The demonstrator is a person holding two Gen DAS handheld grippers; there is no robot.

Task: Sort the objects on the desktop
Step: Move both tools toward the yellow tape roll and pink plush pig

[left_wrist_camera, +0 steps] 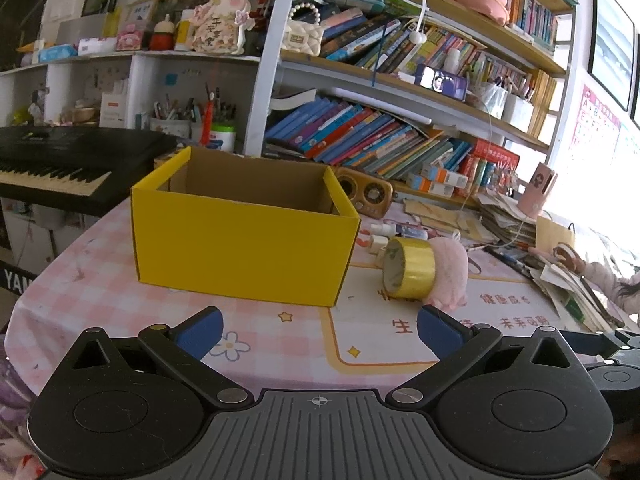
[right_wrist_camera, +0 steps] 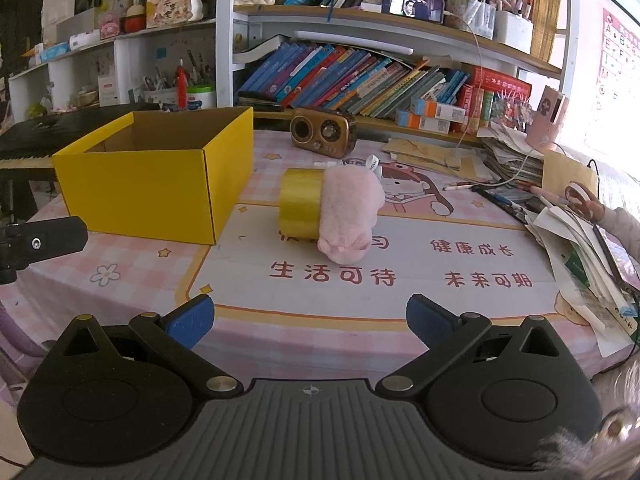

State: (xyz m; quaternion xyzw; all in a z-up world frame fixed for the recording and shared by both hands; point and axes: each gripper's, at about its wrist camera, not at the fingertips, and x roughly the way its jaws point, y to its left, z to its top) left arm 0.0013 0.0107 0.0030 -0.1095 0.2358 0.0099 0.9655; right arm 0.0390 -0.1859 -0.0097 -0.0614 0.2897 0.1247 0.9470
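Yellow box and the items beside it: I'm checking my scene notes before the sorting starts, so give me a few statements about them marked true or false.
1. The yellow box is open at the top. True.
2. The gold tape roll lies inside the box. False: it lies on the table beside the box.
3. The pink plush toy touches the tape roll. True.
4. The right gripper is shut on the plush toy. False: it is open and empty.
5. The left gripper holds nothing. True.
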